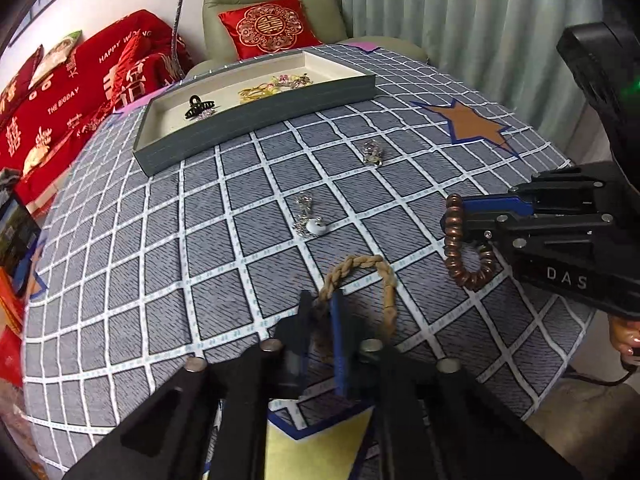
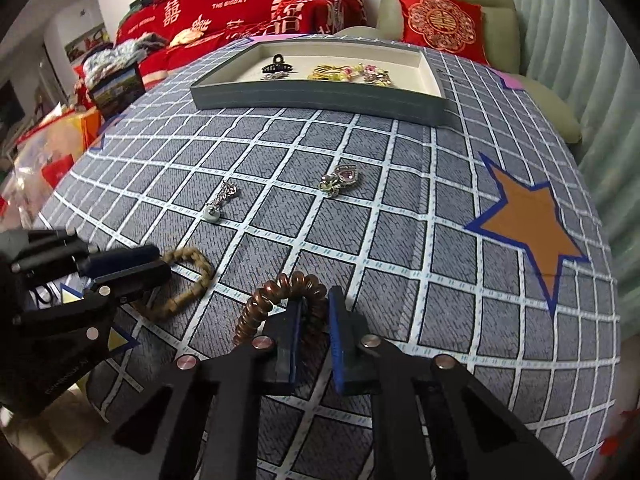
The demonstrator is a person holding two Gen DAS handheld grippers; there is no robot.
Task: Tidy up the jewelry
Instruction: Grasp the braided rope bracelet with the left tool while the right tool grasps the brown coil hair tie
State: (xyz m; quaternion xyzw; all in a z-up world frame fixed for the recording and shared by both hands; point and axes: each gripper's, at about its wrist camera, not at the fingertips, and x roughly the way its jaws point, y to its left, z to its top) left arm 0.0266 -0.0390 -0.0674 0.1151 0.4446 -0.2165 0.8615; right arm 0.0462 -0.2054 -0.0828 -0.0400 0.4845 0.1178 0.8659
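Observation:
My left gripper point(image 1: 322, 304) is shut on a tan braided hair tie point(image 1: 372, 276), which also shows in the right wrist view point(image 2: 192, 276). My right gripper point(image 2: 314, 304) is shut on a brown spiral hair tie point(image 2: 276, 296), seen from the left wrist view point(image 1: 460, 248) hanging off its fingers. The grey jewelry tray point(image 2: 320, 96) at the far side holds a black claw clip point(image 2: 276, 65), yellow bands and beaded pieces. A silver pendant point(image 2: 220, 202) and a pink gem brooch point(image 2: 342, 178) lie on the cloth between.
The table has a grey grid cloth with an orange star patch point(image 2: 536, 232) on the right. An armchair with a red cushion point(image 1: 268, 26) and a red-covered sofa point(image 1: 72, 92) stand behind. Boxes and clutter point(image 2: 68, 120) crowd the left edge.

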